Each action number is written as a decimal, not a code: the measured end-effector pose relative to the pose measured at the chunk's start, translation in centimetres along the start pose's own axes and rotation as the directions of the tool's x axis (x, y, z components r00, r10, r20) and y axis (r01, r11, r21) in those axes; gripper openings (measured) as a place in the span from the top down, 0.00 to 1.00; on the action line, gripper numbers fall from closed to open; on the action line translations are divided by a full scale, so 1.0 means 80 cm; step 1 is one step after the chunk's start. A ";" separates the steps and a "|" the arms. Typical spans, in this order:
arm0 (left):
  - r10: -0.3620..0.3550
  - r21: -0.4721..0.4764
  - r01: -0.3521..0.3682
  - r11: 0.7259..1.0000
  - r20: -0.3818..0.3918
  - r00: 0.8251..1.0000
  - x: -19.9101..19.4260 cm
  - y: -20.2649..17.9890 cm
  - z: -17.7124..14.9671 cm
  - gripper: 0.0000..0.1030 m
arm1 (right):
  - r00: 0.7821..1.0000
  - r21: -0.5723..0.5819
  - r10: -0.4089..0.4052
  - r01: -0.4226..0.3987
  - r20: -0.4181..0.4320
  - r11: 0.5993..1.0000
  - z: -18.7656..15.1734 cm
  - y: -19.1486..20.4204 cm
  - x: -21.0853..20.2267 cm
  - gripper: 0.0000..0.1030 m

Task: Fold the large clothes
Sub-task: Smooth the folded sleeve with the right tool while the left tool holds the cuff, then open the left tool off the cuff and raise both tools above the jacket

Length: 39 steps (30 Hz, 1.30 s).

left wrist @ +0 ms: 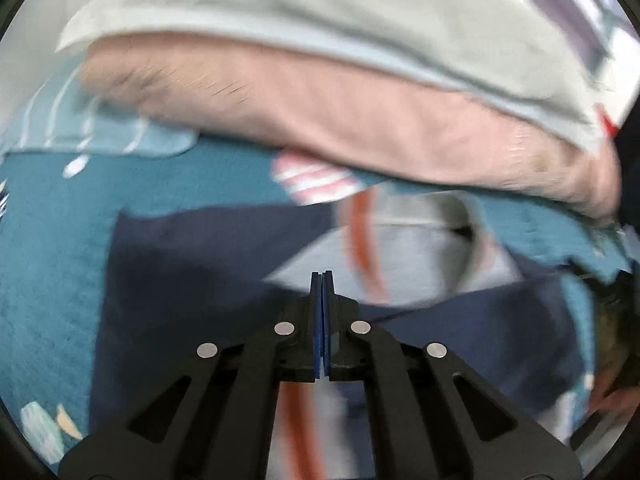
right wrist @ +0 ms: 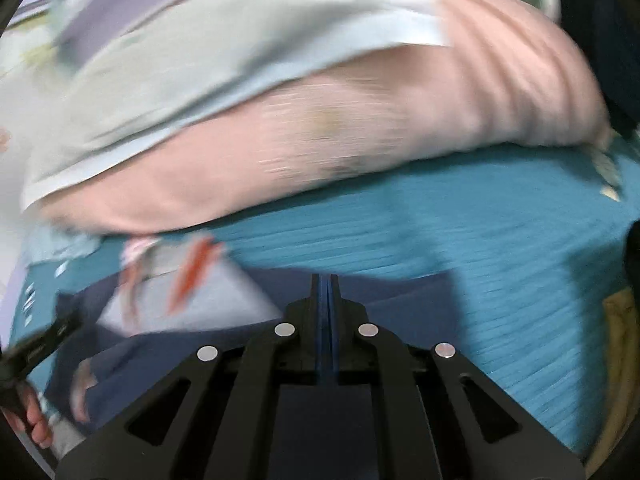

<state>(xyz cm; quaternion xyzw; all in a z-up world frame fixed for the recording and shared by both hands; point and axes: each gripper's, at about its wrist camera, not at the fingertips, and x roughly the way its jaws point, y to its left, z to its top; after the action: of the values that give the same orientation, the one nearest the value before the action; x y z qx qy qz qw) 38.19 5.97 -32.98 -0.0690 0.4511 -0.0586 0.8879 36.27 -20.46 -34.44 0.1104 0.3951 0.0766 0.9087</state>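
A large garment, navy [left wrist: 168, 280] with a grey panel [left wrist: 420, 248] and orange stripes, lies spread on a teal bedspread [left wrist: 52, 260]. My left gripper [left wrist: 322, 276] hovers over its middle, blue pads pressed together, and I see no cloth between them. In the right wrist view the same garment [right wrist: 200, 292] stretches left, and its navy edge [right wrist: 400, 288] runs under my right gripper [right wrist: 329, 278]. That gripper is shut too, with nothing visible in it. Both views are blurred.
A pink pillow [left wrist: 320, 120] [right wrist: 360, 128] with a pale green cloth [left wrist: 320, 12] [right wrist: 180, 72] over it lies across the far side of the bed. A hand [right wrist: 36, 420] holding the other gripper's black body shows at the left edge. Teal bedspread [right wrist: 480, 240] extends to the right.
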 end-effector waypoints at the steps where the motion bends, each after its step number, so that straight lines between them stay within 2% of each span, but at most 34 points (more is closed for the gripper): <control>1: -0.047 0.012 0.047 0.999 0.011 0.999 -0.004 -0.018 0.001 1.00 | 0.999 -0.007 0.032 -0.032 -0.016 0.999 -0.007 0.016 0.005 0.98; 3: -0.140 0.034 0.140 0.990 0.004 0.990 0.002 -0.052 0.000 1.00 | 0.998 -0.030 0.039 -0.041 -0.045 0.999 -0.018 0.039 0.023 0.98; 5: -0.186 0.062 0.187 0.980 -0.020 0.982 0.018 -0.080 -0.011 1.00 | 0.996 -0.033 0.018 -0.021 -0.092 0.999 -0.033 0.038 0.044 0.98; 7: -0.162 0.092 0.166 0.982 -0.054 0.985 0.046 -0.092 -0.027 1.00 | 0.991 -0.012 0.003 -0.004 -0.131 1.000 -0.049 0.016 0.054 1.00; 8: -0.132 0.104 0.141 0.985 -0.089 0.987 0.067 -0.091 -0.040 1.00 | 0.991 0.015 0.032 -0.030 -0.128 0.999 -0.052 0.003 0.055 1.00; 9: -0.143 0.111 0.152 0.982 -0.080 0.986 0.073 -0.086 -0.047 1.00 | 0.991 0.054 0.045 -0.038 -0.125 0.998 -0.053 -0.011 0.049 1.00; 10: -0.177 0.103 0.182 0.978 -0.061 0.982 0.069 -0.076 -0.048 0.99 | 0.993 0.061 0.015 -0.008 -0.116 0.998 -0.051 -0.022 0.039 1.00; 11: -0.162 0.087 0.167 0.982 -0.068 0.985 0.065 -0.064 -0.042 0.99 | 0.993 0.026 -0.075 0.078 -0.091 0.997 -0.048 -0.033 0.026 1.00; 12: -0.141 0.088 0.146 0.985 -0.061 0.988 0.060 -0.056 -0.038 0.98 | 0.989 0.024 -0.119 0.122 -0.083 0.992 -0.047 -0.049 0.018 1.00; 14: -0.102 0.090 0.106 0.990 -0.046 0.994 0.048 -0.031 -0.032 0.98 | 0.985 0.073 -0.146 0.153 -0.094 0.985 -0.047 -0.085 0.008 1.00; 15: -0.038 0.103 0.042 0.994 -0.036 0.999 0.043 -0.021 -0.030 0.98 | 0.971 0.054 -0.221 0.226 -0.091 0.973 -0.047 -0.098 0.002 1.00; 16: -0.022 0.106 0.026 0.994 -0.038 0.999 0.040 -0.004 -0.028 0.98 | 0.960 0.041 -0.264 0.268 -0.088 0.962 -0.047 -0.109 -0.006 1.00; 17: -0.020 0.085 0.023 0.996 -0.036 0.999 0.032 0.007 -0.026 0.98 | 0.959 0.072 -0.270 0.277 -0.088 0.958 -0.045 -0.122 -0.019 1.00; 19: 0.011 0.047 -0.010 0.999 -0.007 1.000 0.009 0.018 -0.020 0.98 | 0.969 0.136 -0.240 0.245 -0.050 0.960 -0.042 -0.128 -0.049 0.98; 21: 0.029 0.061 -0.031 0.998 0.033 0.999 -0.016 0.010 -0.020 0.99 | 0.978 0.103 -0.208 0.209 -0.019 0.973 -0.041 -0.100 -0.068 0.98; 25: -0.102 0.047 0.100 0.994 0.045 0.994 -0.045 -0.032 -0.028 0.99 | 0.999 0.011 -0.054 0.054 -0.007 0.998 -0.049 -0.003 -0.060 0.98; 27: -0.153 0.067 0.151 0.986 0.024 0.988 -0.042 -0.058 -0.041 0.99 | 0.998 -0.022 0.029 -0.030 -0.048 0.999 -0.060 0.043 -0.040 0.98; 29: -0.166 0.083 0.167 0.982 -0.020 0.986 -0.027 -0.075 -0.058 0.99 | 0.993 -0.063 0.053 -0.060 -0.101 0.996 -0.081 0.073 -0.019 0.98; 31: -0.118 0.098 0.125 0.987 -0.075 0.990 -0.005 -0.075 -0.077 0.99 | 0.989 -0.105 -0.002 -0.014 -0.151 0.994 -0.099 0.080 0.000 1.00; 32: -0.107 0.102 0.118 0.988 -0.103 0.989 0.004 -0.066 -0.088 0.99 | 0.985 -0.095 0.025 -0.042 -0.173 0.995 -0.108 0.070 0.003 1.00; 34: -0.174 0.098 0.183 0.978 -0.094 0.980 -0.007 -0.047 -0.099 0.98 | 0.978 -0.082 0.099 -0.116 -0.182 0.990 -0.110 0.050 -0.012 1.00; 35: -0.170 0.108 0.180 0.978 -0.092 0.981 -0.015 -0.042 -0.099 0.98 | 0.984 -0.126 0.046 -0.069 -0.175 0.990 -0.107 0.049 -0.017 1.00; 36: -0.135 0.128 0.144 0.981 -0.082 0.988 -0.023 -0.038 -0.098 0.98 | 0.984 -0.206 -0.107 0.077 -0.141 0.976 -0.106 0.047 -0.027 0.99; 37: -0.103 0.144 0.112 0.983 -0.070 0.992 -0.032 -0.030 -0.096 0.98 | 0.977 -0.242 -0.184 0.152 -0.113 0.958 -0.107 0.034 -0.035 0.97; 39: -0.100 0.117 0.106 0.987 -0.056 0.993 -0.042 -0.016 -0.093 0.98 | 0.969 -0.111 -0.188 0.172 -0.159 0.979 -0.105 -0.021 -0.042 0.98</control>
<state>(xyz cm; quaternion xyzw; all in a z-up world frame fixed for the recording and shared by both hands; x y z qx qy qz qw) 30.18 4.74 -34.43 -0.0375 0.4646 -0.1330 0.8747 27.93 -21.68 -38.12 0.0234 0.4749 0.0218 0.8795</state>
